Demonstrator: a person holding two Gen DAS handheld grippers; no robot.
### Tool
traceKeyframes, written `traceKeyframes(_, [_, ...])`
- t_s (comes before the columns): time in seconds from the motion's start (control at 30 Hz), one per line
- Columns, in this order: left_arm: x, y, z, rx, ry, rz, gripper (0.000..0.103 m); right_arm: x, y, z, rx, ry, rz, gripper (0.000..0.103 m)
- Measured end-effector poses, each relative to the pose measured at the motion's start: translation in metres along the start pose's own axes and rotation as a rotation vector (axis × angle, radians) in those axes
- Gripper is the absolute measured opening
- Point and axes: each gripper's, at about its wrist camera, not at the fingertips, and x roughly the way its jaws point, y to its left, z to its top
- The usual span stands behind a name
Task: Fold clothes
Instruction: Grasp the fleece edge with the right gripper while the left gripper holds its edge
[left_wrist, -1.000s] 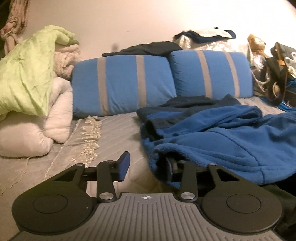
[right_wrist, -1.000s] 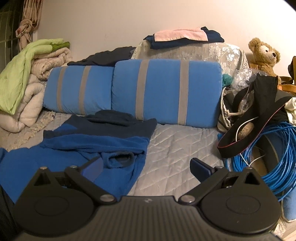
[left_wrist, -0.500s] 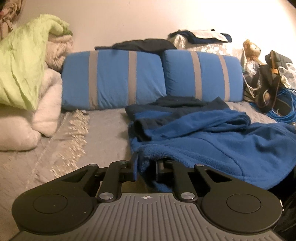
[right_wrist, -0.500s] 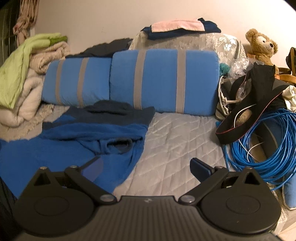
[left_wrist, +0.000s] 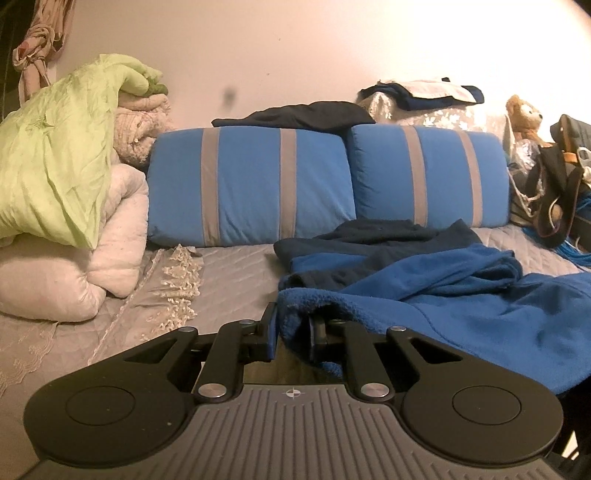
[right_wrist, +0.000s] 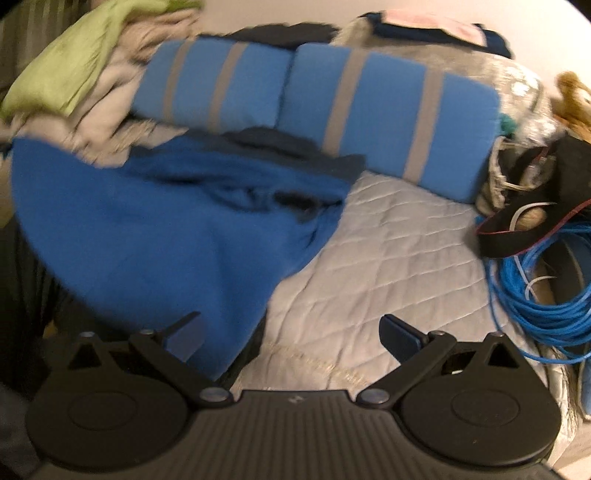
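While no writing reads, left claw (left_wrist: 291, 328) clenched on blue fleece (left_wrist: 461, 302), right claw (right_wrist: 291, 332) released.

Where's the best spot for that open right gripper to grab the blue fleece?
Probably the fleece's near hem, hanging by the bed's front edge. The open right gripper could come in from the right, low over the quilt. The left gripper already pinches another corner, so both ends could lift together.

Two blue striped pillows (left_wrist: 251, 184) (left_wrist: 428, 173) stand side by side far ahead of the tongs. One blue fleece garment (left_wrist: 461, 295) lies ahead, toward their right. One teddy bear (left_wrist: 522, 118) sits far right, and one coil of blue cable (right_wrist: 539, 295) lies right of the right tongs. Rolled quilts (left_wrist: 66, 229) pile far left; their number is unclear.
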Motion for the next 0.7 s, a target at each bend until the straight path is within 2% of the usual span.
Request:
traceKeyframes(0.13, [0.001, 0.000, 0.001, -0.001, 0.003, 0.001, 0.016, 0.006, 0.020, -0.017, -0.068, 0.028, 0.044, 0.103])
traceKeyframes(0.2, [0.001, 0.000, 0.001, -0.004, 0.007, 0.004, 0.016, 0.011, 0.029, -0.024, -0.080, 0.031, 0.037, 0.103])
traceKeyframes(0.3, [0.000, 0.001, 0.000, -0.009, 0.013, 0.003, 0.016, 0.015, 0.035, -0.032, -0.030, -0.007, -0.045, 0.102])
traceKeyframes(0.43, [-0.003, 0.002, 0.001, -0.010, 0.019, 0.002, 0.016, -0.004, 0.035, -0.034, 0.072, -0.196, -0.151, 0.097])
traceKeyframes(0.47, [-0.003, 0.002, 0.001, -0.012, 0.019, 0.004, 0.016, -0.006, 0.039, -0.033, 0.066, -0.210, -0.174, 0.096])
traceKeyframes(0.6, [-0.002, 0.002, 0.000, -0.017, 0.014, 0.010, 0.016, 0.001, 0.062, -0.033, -0.073, -0.189, -0.278, 0.084])
traceKeyframes(0.7, [-0.003, 0.001, 0.000, -0.015, 0.011, 0.013, 0.016, 0.010, 0.068, -0.036, -0.089, -0.168, -0.295, 0.072])
